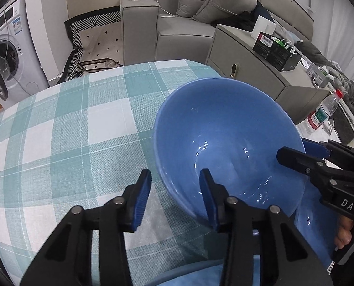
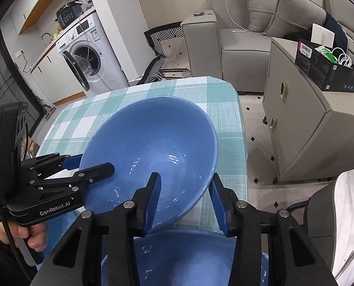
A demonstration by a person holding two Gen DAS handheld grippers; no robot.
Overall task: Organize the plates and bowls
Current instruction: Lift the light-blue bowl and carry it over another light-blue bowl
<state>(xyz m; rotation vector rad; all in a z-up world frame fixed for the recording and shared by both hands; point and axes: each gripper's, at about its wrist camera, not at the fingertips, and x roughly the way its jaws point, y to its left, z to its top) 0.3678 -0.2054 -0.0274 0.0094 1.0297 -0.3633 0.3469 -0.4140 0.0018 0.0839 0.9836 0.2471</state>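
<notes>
Fingers of both the left gripper (image 1: 177, 197) and right gripper (image 2: 185, 201) straddle opposite rims of the tilted blue bowl (image 2: 153, 152), spread, above a second bowl (image 2: 184, 259) on the desk (image 1: 57, 131); nesting seems unfinished.

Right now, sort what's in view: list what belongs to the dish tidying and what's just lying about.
Belongs to the job:
blue bowl, straddled at the rim by both grippers
second blue dish below it
left hand-held gripper
right hand-held gripper

Just lying about:
water bottle
black box
washing machine
sofa cushions
</notes>
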